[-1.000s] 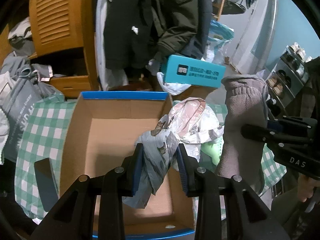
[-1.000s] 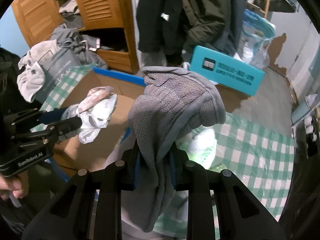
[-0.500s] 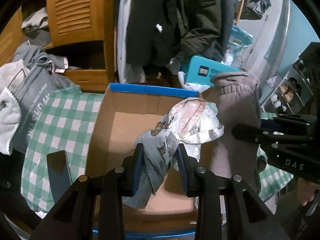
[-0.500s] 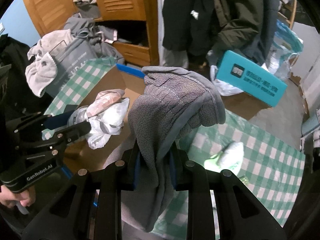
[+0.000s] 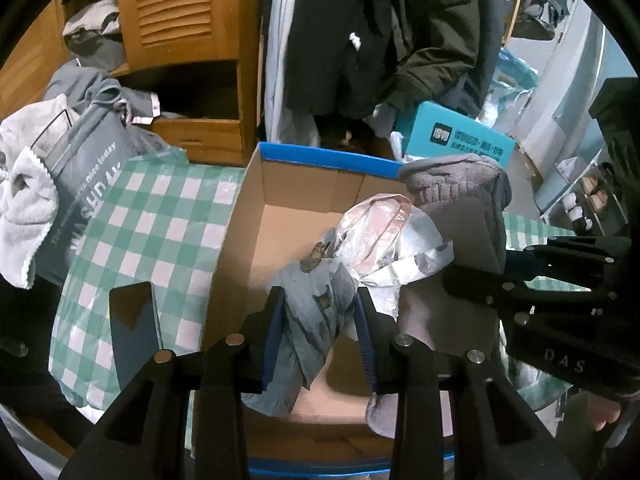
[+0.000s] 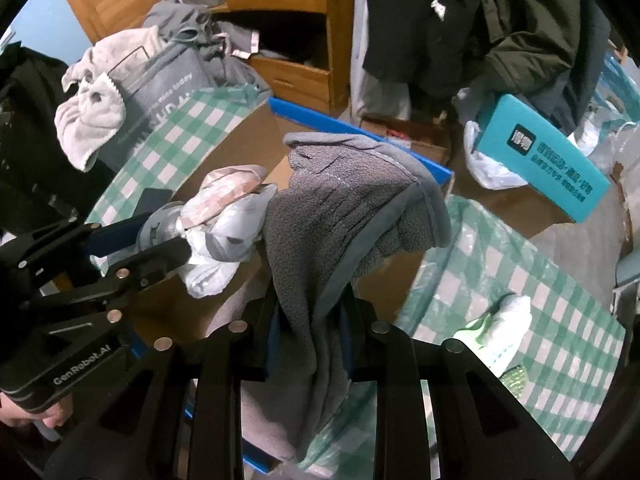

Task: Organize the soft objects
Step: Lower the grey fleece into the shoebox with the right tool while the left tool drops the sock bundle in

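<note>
Left wrist view: left tongs (image 5: 320, 332) clamped on a crumpled plastic bag (image 5: 360, 252), suspended over the open cardboard box (image 5: 248, 216) with blue rim. Box resting on the green-checked desk (image 5: 152, 216). Dark phone (image 5: 134, 320) lying flat on the cloth, left of the box. Right tongs (image 5: 476, 280) entering from the right, carrying a grey fleece cloth (image 5: 464, 208) whose lower end hangs inside the box.

Right wrist view: right tongs (image 6: 308, 336), jaws easing apart, fleece cloth (image 6: 344, 224) between them and draped over the box's right side. Bag (image 6: 224, 220) just beside the cloth, touching it. Teal carton (image 6: 548, 156) beyond the desk.
</note>
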Tool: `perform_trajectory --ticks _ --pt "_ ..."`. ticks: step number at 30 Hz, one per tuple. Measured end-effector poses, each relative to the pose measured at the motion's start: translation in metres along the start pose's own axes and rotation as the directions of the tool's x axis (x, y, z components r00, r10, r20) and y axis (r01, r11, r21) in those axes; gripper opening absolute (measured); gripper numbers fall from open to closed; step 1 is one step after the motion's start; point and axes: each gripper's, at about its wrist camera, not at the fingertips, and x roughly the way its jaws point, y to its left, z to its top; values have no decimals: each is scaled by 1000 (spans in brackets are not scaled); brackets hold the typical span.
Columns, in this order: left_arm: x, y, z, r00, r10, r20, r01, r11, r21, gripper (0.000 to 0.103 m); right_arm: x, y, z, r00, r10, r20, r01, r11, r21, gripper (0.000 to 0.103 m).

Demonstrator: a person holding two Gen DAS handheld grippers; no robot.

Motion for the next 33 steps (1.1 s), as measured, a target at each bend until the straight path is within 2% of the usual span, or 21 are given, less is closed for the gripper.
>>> perform_trajectory --ticks 3,4,6,8,11,15,18,26,30,33 --pt "0 1 0 1000 21 4 -21 1000 1 41 3 1 0 1000 18 -12 -18 1000 1 41" --pt "0 1 0 1000 27 7 -27 1000 2 47 4 1 0 1000 20 -16 -20 1000 3 41" --pt "1 0 0 999 44 11 -44 999 5 52 5 0 -1 999 26 -22 -26 1000 9 43" --pt "2 1 0 999 51 6 -51 999 8 52 3 -2 -1 1000 14 -13 -14 1000 10 46" --pt "2 3 0 999 45 -5 -45 999 -8 52 -1 -7 -1 1000 -8 3 7 1000 15 56" --pt "1 1 0 999 36 3 -36 999 -15 57 -9 -16 -2 1000 -20 21 19 999 38 57" --pt "2 -3 0 1000 19 1 -19 1000 -13 57 -13 -21 -4 999 -43 31 42 998 40 61" --pt "2 -19 0 1000 5 -1 -5 1000 11 57 -22 -35 -17 995 -93 40 92 995 30 63" --pt "3 -32 -1 1000 -6 -3 6 999 34 57 -26 -45 -26 994 -107 36 106 994 35 65" --pt "4 -43 -2 1000 -9 -4 10 998 60 61 -30 -55 -34 992 -117 37 115 992 47 66"
